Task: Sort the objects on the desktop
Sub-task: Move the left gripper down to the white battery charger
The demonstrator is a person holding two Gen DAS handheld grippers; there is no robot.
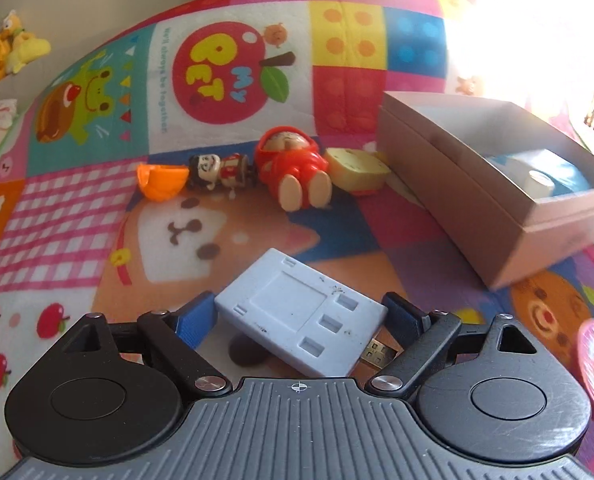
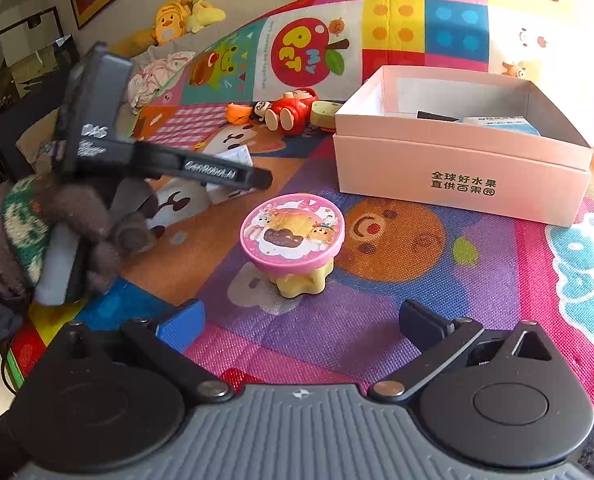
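Note:
My left gripper (image 1: 301, 310) is closed on a pale blue USB card reader (image 1: 297, 312), held tilted above the mat; the reader's white corner shows in the right wrist view (image 2: 233, 160). My right gripper (image 2: 301, 316) is open and empty, just short of a pink round lid toy (image 2: 293, 232) on a yellow base. The open pink cardboard box (image 2: 457, 168) stands ahead right, with a black item and a blue-white pack inside. It also shows in the left wrist view (image 1: 477, 188).
A row of toys lies beyond: an orange cup (image 1: 163, 180), a small figure (image 1: 221, 170), a red doll (image 1: 293, 168) and a cheese wedge (image 1: 357, 170). Plush toys (image 2: 185, 12) sit at the mat's far edge. The colourful play mat (image 2: 457, 280) covers the surface.

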